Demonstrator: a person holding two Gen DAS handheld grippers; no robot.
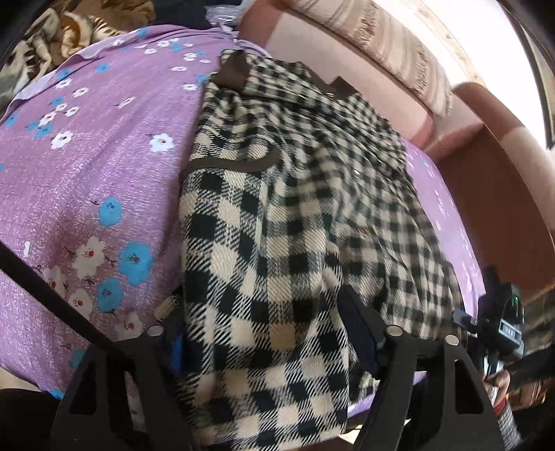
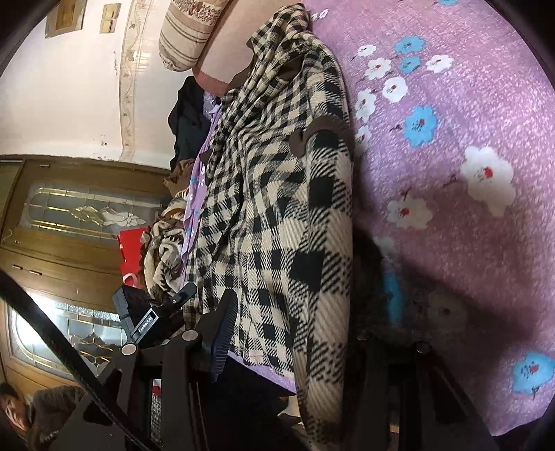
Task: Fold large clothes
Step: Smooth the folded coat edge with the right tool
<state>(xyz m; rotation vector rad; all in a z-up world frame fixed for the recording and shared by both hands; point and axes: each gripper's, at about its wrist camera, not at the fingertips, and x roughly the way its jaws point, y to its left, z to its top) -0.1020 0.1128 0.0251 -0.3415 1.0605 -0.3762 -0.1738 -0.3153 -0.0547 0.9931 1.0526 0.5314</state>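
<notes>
Left gripper (image 1: pixel 267 329) nearest lens: jaws straddle hem fold of checked coat (image 1: pixel 277 215), fabric bunched between them; whether pads press cannot tell. Right gripper (image 2: pixel 298 347): jaws either side of coat's lower edge (image 2: pixel 277 225), grip unclear too. Coat lies lengthwise on purple floral bedsheet (image 1: pixel 86 156), brown-trimmed collar toward pink headboard (image 1: pixel 312 45). Striped pillow (image 2: pixel 187 31) above headboard.
</notes>
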